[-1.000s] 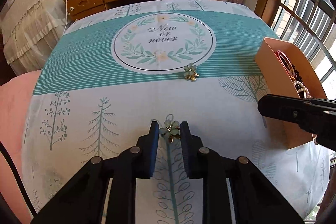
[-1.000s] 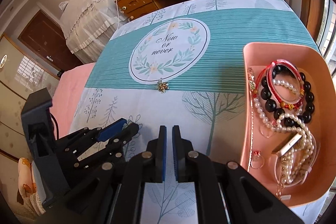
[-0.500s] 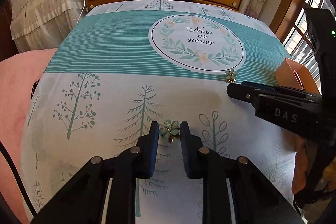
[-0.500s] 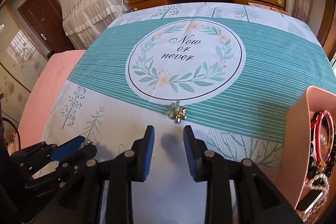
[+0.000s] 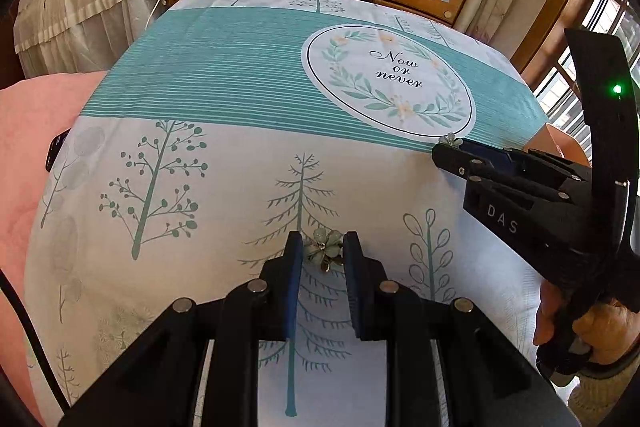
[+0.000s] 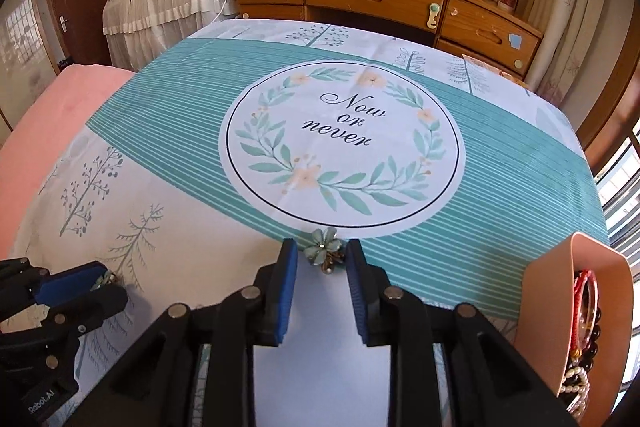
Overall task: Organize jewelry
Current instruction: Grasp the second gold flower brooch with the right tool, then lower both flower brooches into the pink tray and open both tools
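My left gripper [image 5: 322, 251] is shut on a pale green flower earring [image 5: 324, 250], held between its blue pads over the tree print of the tablecloth. My right gripper [image 6: 322, 257] is open, its fingertips either side of a second green flower earring [image 6: 323, 251] that lies on the cloth at the rim of the round "Now or never" print. That earring also shows in the left wrist view [image 5: 451, 139], just past the right gripper's tip [image 5: 448, 155]. The left gripper shows at the lower left of the right wrist view [image 6: 100, 283].
A pink tray [image 6: 576, 291] with bead bracelets and pearl strands stands at the right edge of the table. A pink cushion [image 6: 52, 131] lies at the left. A wooden desk [image 6: 380, 3] stands beyond the far edge.
My right gripper has opened wider and moved forward, so its fingers now flank the second earring. My left gripper has swung left, still holding its earring.
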`<state>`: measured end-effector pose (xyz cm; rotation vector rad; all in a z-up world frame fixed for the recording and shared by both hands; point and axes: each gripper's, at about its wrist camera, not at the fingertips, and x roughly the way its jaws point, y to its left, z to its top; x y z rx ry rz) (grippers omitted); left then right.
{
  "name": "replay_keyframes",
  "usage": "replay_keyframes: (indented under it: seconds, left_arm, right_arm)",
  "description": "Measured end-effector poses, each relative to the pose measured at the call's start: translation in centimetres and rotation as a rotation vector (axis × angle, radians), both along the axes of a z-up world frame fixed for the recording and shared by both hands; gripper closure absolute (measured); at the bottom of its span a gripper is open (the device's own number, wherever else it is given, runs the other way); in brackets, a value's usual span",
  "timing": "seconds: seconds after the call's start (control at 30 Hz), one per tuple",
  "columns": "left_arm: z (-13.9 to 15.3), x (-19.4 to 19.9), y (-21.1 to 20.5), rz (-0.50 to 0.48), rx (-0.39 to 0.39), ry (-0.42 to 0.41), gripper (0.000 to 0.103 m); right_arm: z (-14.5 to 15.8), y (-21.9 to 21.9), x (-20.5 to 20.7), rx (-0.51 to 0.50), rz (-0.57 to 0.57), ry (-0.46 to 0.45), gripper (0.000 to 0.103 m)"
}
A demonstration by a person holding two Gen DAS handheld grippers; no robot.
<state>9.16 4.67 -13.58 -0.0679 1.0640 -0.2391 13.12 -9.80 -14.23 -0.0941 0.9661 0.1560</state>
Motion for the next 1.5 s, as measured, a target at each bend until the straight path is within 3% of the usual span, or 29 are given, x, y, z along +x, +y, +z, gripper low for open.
replay_keyframes:
  seconds: [0.17,0.47,0.7,1.0,1.2,1.5]
  left_arm:
    - [0.4,-0.2,0.0,-0.003,0.002,-0.01,0.085]
    - [2.9,-1.8,-2.6,-0.06,0.023,-0.055,0.085]
    - [5.4,-3.2,-8.5,-0.174,0.025,-0.09,0.085]
    - [8.6,-3.4,-17.7,-0.319,-0.036,-0.093,0.085]
    - [8.8,-2.9,-22.9,-0.372,-0.042,-0.083,0.085]
    - [4.8,-1.2,-26.5,-0.396,-0.002,0.028,0.085]
  right_arm:
    - [0.0,0.1,-0.5,-0.024,-0.014,-0.015,0.083]
    - [3.0,-3.3,-5.9,0.18,-0.051,-0.051,0.083]
    - [7.2,-9.2,-12.5,0.265,-0.118,-0.154,0.083]
    - [10.8,-18.6,-16.5,0.251,-0.267,-0.227,0.083]
    - [9.9,-22.4,-16.2,0.289,-0.312,-0.219,0.083]
    - [6.0,-23.6,-14.5,0.301,-0.291,-0.137,0.082]
